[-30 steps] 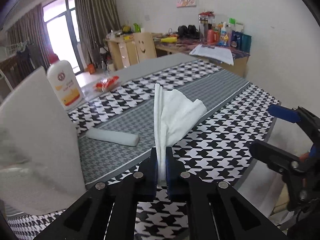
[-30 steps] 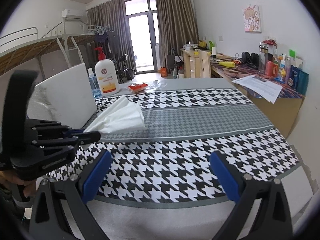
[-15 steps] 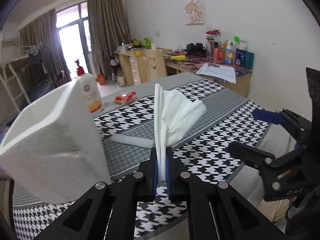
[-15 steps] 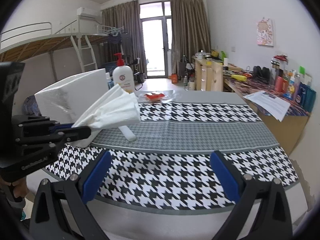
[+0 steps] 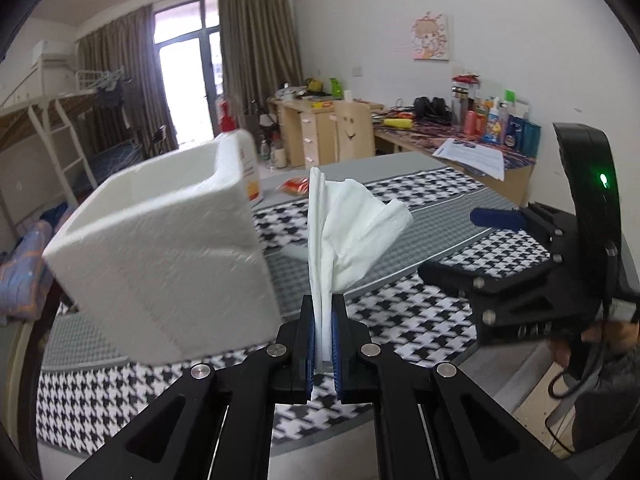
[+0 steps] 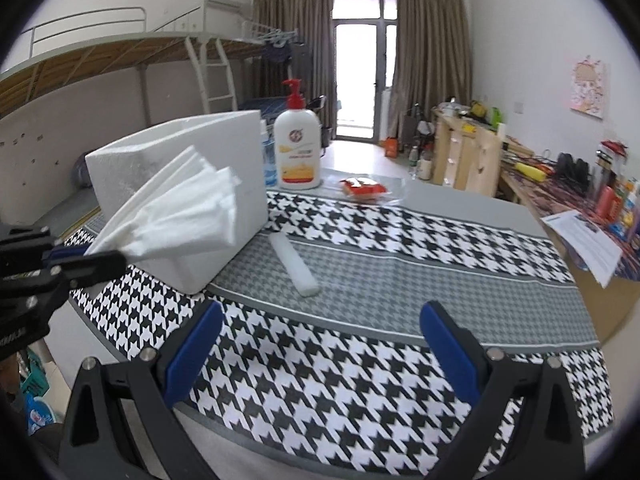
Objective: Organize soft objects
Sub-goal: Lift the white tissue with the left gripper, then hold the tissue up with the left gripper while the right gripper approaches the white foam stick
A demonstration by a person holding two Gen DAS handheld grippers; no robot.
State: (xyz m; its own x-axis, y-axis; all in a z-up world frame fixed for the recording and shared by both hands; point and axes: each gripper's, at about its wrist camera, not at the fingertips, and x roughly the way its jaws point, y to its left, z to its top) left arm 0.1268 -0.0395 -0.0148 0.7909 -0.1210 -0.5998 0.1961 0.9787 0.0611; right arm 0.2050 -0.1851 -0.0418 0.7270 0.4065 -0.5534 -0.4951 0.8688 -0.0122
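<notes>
carrying a pinched tissue wad toward the foam box

holding the crumpled white tissue wad (image 5: 352, 232) by its lower edge, the left gripper (image 5: 323, 344) has its blue pads squeezed nearly together on the paper, which fans upward above the houndstooth-patterned tablecloth (image 6: 360, 376). the open-topped white styrofoam box (image 5: 160, 256) sits at about ten o'clock from the tissue in the left wrist view. the right gripper (image 6: 320, 344) stands wide apart with nothing between its jaws, hovering over the table's near edge. a short white foam stick (image 6: 294, 264) lies on the grey band at twelve o'clock from the right gripper, just beside the box.

the likely next step is dropping the tissue into the box. risks: the thin pinch could let loose layers slip out or tear; the fanned top could catch the box rim and spill outside; a bump could shove the light box, with the white pump bottle with a red top (image 6: 298, 148) close behind.
</notes>
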